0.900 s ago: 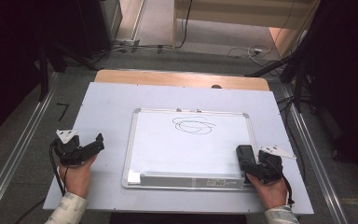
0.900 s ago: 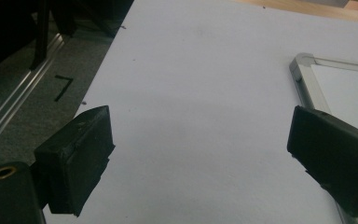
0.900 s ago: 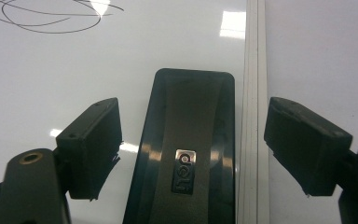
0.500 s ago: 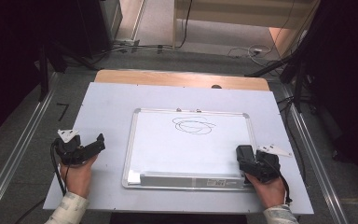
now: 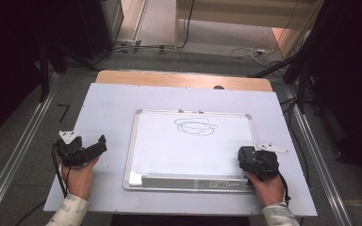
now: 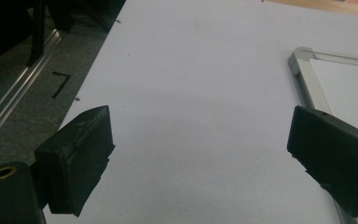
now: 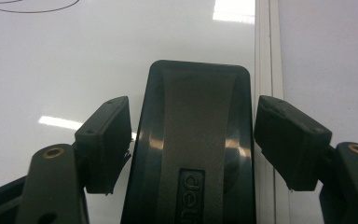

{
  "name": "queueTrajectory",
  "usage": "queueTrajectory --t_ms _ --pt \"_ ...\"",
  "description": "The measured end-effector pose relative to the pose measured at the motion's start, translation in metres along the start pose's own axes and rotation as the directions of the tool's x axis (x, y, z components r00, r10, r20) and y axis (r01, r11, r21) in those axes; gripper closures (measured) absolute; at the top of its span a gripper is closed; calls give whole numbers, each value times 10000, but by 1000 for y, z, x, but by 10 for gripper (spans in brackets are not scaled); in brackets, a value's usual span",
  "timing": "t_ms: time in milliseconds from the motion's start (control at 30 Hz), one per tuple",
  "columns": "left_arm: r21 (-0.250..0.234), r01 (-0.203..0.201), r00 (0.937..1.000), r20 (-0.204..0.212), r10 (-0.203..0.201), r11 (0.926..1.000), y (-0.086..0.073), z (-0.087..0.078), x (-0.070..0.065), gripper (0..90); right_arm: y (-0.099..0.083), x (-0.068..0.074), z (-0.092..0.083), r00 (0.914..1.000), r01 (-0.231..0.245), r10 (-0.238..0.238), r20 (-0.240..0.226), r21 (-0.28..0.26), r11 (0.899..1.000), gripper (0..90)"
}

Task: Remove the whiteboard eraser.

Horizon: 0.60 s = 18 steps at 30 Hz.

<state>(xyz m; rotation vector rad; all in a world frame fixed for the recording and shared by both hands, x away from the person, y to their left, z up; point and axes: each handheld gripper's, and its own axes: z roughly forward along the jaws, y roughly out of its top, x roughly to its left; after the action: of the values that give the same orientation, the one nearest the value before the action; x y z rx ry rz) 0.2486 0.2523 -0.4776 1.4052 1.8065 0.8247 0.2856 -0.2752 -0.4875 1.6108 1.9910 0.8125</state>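
A whiteboard [image 5: 193,150] with a silver frame lies in the middle of the table, a black scribble [image 5: 195,126] near its top. A black eraser [image 5: 246,154] rests on the board's near right corner. My right gripper [image 5: 245,156] is shut on it. In the right gripper view the jaws press both sides of the eraser [image 7: 193,140], with the board [image 7: 74,60] beneath and my right gripper [image 7: 193,109] low over it. My left gripper [image 5: 99,145] rests open on the table left of the board. Between its jaws my left gripper [image 6: 200,121] holds nothing; the board's corner [image 6: 303,53] is at the right.
The table top [image 5: 108,103] is a pale sheet with a wooden strip [image 5: 169,77] along its back edge. Metal rails [image 5: 23,150] run along both sides. Cables [image 5: 136,47] lie on the floor beyond. A pen tray [image 5: 188,181] runs along the board's near edge.
My right gripper has shifted slightly left with the eraser at the board's near right corner. The left gripper has barely moved.
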Motion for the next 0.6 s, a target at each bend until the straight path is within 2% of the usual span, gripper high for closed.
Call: queueTrajectory --t_ms 200,300,600 --pt "12 19 10000 10 -19 10000 0 0 1 73 0 0 3 9999 -117 116 46 235 9997 313" --pt "49 -1 10000 7 1 10000 0 0 1 73 1 -2 4 9998 -173 176 -102 277 9995 325" --pt "53 16 10000 23 -16 10000 0 2 1 73 2 0 5 9997 -246 246 -16 314 9992 344"
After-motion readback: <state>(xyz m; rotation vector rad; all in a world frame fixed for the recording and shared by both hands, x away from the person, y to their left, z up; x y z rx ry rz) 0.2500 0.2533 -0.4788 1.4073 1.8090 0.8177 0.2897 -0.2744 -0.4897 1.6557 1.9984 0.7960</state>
